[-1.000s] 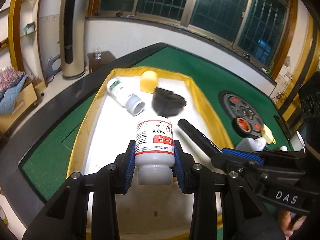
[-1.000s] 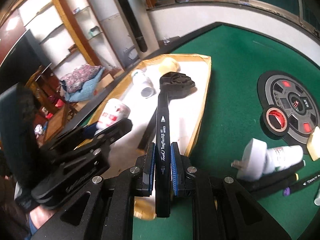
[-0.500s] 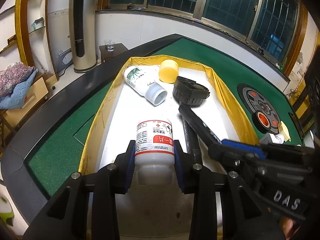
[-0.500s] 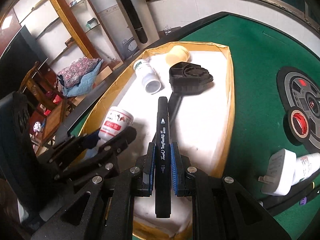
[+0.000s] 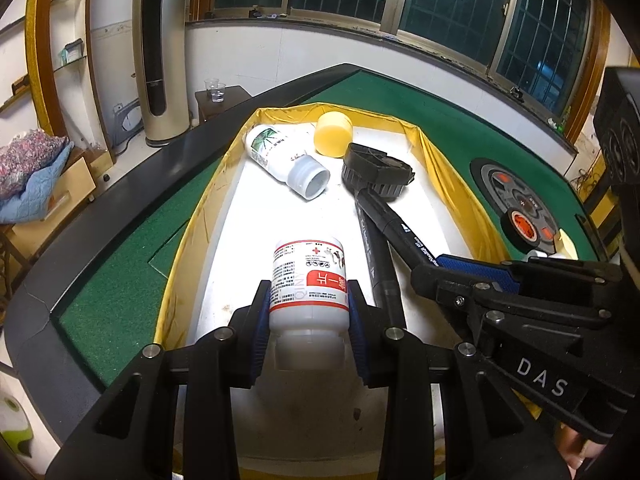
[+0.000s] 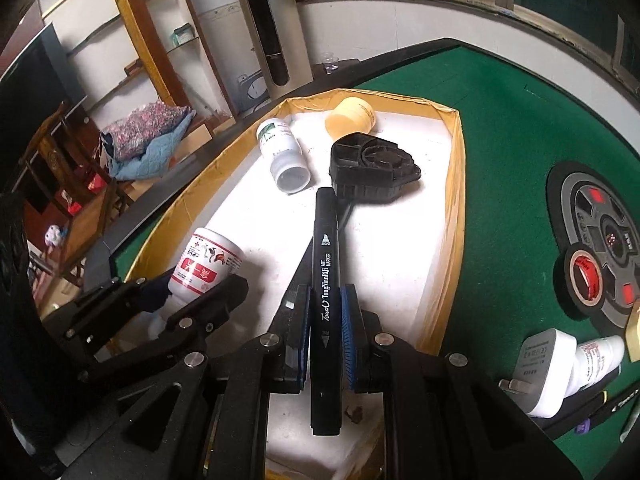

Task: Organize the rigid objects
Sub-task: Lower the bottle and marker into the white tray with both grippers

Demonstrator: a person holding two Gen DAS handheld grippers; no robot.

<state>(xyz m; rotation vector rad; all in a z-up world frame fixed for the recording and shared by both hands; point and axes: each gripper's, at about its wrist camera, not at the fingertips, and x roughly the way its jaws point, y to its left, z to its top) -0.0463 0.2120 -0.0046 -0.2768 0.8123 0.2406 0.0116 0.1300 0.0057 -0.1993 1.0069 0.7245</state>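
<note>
Both hands have come in over the tray. Left tongs grasp a bottle, right tongs a marker. Four things are binned; plug and tape wait on the right tabletop.

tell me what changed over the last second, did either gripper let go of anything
Neither let go. The right gripper carried its black marker in from the box's right edge to over the white floor of the yellow-rimmed box, beside another marker lying there. The left gripper kept its red-labelled white bottle clamped over the box. The open bottle, yellow cap and black part lie as before.
</note>
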